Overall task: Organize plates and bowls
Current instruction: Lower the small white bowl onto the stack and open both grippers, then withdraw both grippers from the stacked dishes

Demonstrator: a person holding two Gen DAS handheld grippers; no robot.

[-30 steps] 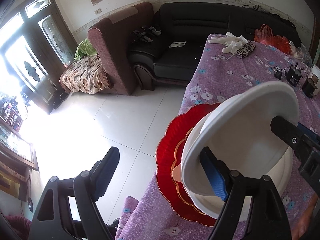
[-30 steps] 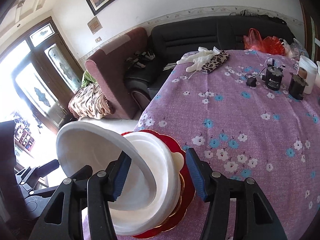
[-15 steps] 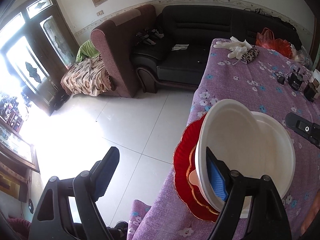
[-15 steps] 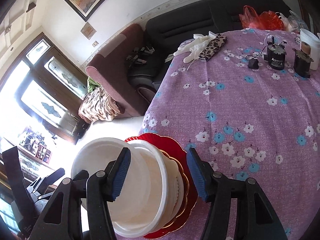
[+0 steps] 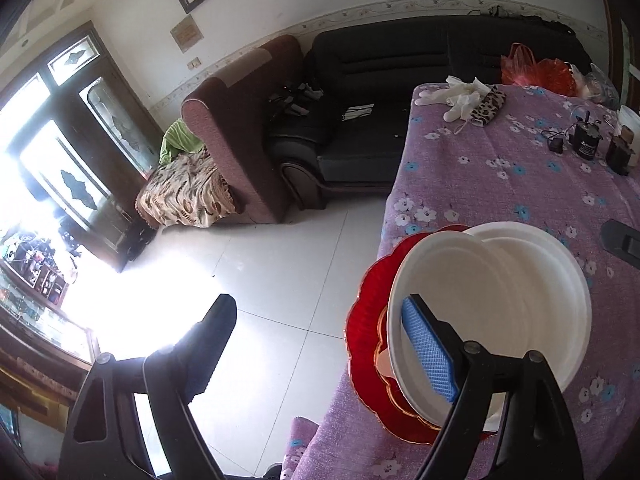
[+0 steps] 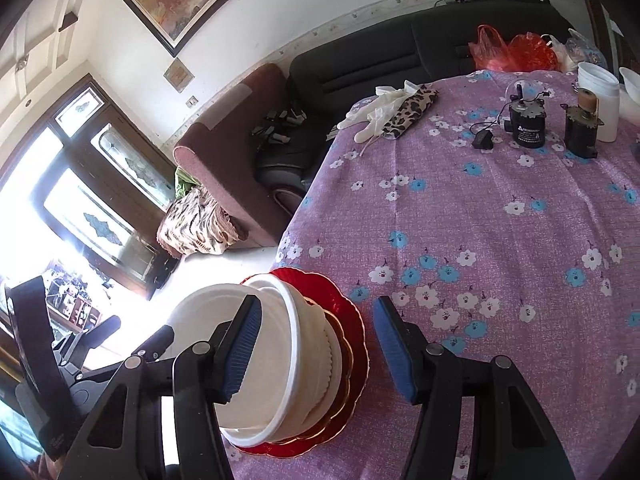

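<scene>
Two grippers are in view, and both have their fingers spread wide with nothing held between them. At the left gripper (image 5: 324,344) one blue-padded finger stands in front of the white bowl (image 5: 460,300), and the other finger is out over the tiled floor (image 5: 280,264), beside the table edge. The right gripper (image 6: 316,344) has its left finger in front of the same white bowl (image 6: 272,364), and its right finger is above the purple flowered tablecloth (image 6: 480,220).

This white bowl lies tilted in a second white bowl (image 5: 540,280). Both sit in a stack on a red scalloped plate (image 5: 368,320) with a gold rim, at the near corner of the table.

Far on the table are white gloves (image 6: 376,112), a leopard-print pouch (image 6: 412,110), a small black motor (image 6: 528,124) and a white cup (image 6: 600,92). Behind the table stand a black sofa (image 5: 380,92) and a brown armchair (image 5: 248,120).
</scene>
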